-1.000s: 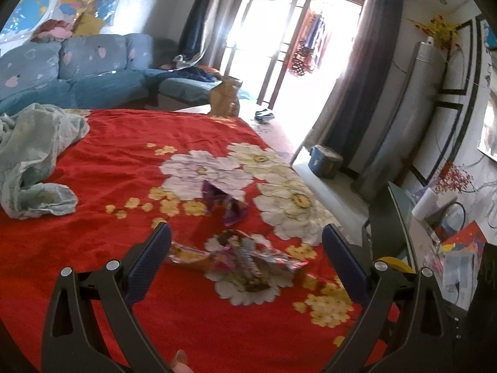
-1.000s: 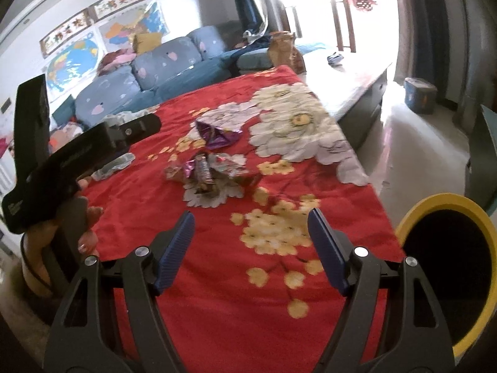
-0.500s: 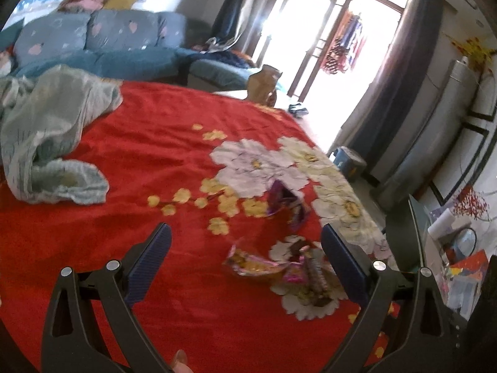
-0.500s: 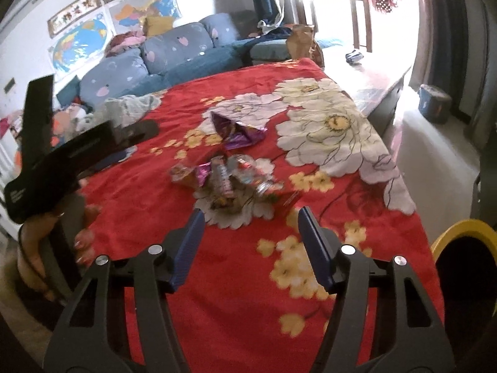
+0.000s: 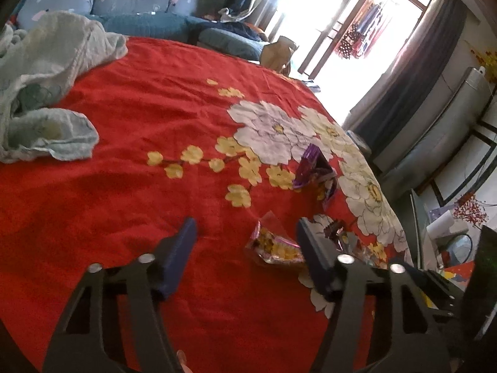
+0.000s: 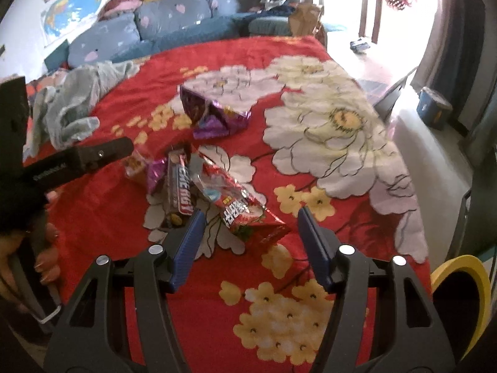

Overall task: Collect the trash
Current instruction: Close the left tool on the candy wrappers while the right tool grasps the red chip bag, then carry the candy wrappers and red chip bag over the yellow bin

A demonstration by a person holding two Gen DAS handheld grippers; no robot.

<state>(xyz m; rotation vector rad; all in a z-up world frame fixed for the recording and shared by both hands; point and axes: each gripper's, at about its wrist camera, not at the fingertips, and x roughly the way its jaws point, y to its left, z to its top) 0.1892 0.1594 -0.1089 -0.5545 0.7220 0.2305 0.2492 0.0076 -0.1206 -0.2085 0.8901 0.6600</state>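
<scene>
Snack wrappers lie on a red flowered cloth (image 6: 102, 199). A red wrapper (image 6: 245, 208) sits just ahead of my open right gripper (image 6: 248, 227), between its fingertips. A brown bar wrapper (image 6: 178, 186) and a small clear yellow-and-pink wrapper (image 6: 139, 168) lie left of it. A crumpled purple bag (image 6: 214, 115) lies farther back. In the left wrist view my open left gripper (image 5: 245, 233) hovers low with the yellow-and-pink wrapper (image 5: 273, 247) near its right finger; the purple bag (image 5: 315, 168) is beyond. The left gripper body (image 6: 74, 161) shows at the left of the right wrist view.
A pale green cloth (image 5: 46, 87) lies bunched at the far left. A yellow-rimmed bin (image 6: 459, 298) stands beside the table at lower right. A blue sofa (image 6: 130, 31) is behind, and a brown paper bag (image 6: 306, 20) at the far edge.
Both grippers have moved forward and down toward the wrapper pile. The red wrapper now lies between the right fingertips. Both pairs of fingers have narrowed somewhat.
</scene>
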